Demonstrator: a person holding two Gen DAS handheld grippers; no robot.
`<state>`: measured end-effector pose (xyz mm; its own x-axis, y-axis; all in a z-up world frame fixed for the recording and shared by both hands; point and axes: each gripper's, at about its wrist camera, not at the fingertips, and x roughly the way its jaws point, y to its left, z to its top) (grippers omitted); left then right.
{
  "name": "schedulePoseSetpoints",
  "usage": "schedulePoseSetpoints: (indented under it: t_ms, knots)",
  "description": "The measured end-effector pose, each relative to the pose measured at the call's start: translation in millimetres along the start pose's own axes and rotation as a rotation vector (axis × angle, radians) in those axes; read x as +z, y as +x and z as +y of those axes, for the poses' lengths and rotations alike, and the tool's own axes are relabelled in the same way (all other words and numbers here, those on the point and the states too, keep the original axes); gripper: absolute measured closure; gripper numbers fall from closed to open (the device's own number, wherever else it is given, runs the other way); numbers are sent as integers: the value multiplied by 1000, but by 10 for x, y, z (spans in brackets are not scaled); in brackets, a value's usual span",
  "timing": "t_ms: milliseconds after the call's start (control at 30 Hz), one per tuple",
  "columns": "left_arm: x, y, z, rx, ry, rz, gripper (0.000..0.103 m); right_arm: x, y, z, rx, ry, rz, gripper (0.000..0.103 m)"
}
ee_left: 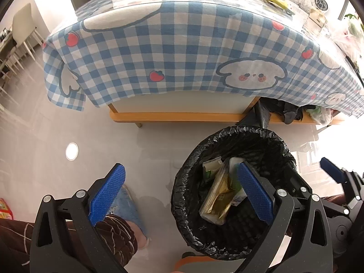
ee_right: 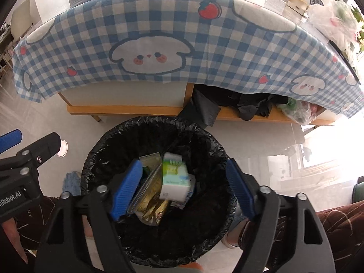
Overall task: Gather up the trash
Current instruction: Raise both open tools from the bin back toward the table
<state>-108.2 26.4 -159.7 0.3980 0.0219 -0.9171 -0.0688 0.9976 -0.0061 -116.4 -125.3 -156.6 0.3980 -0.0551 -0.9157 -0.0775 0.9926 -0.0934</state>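
Your right gripper point(ee_right: 184, 187): jaws spread wide, holding nothing, above the black-lined trash bin point(ee_right: 157, 134). Your left gripper point(ee_left: 182, 193): wide open, empty, beside it. Bin contents: white-green carton point(ee_right: 174, 177), gold wrapper point(ee_right: 152, 201). Checkered tablecloth point(ee_right: 204, 45) behind.

Trash bin point(ee_left: 234, 245) near rim hidden behind the left gripper's arms at 5 o'clock; the blue finger pad point(ee_left: 254, 193) covers part of the white carton point(ee_left: 238, 199). Carton print point(ee_right: 175, 182) blurred, unreadable. Gold wrapper point(ee_right: 151, 204) partly under the carton. Far tabletop clutter point(ee_left: 277, 0) at 1 o'clock too small to identify. Black bags point(ee_right: 241, 104) under the tablecloth point(ee_right: 159, 22) half hidden.
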Motion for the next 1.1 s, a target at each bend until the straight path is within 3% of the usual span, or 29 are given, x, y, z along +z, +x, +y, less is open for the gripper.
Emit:
schedulePoseSetpoints:
  t_ms: [267, 533, 700, 1100]
  knots:
    - [63, -59, -5, 8, -6, -12, 6, 130, -131, -245, -61, 60, -28, 9]
    - [256, -291, -101, -10, 18, -76, 6, 339, -344, -591, -102, 117, -86, 9]
    - [400, -393, -161, -23, 28, -100, 6, 545, -520, -800, -80, 145, -138, 9]
    - [835, -663, -333, -39, 63, -186, 6, 975, -793, -848, -66, 104, -234, 9]
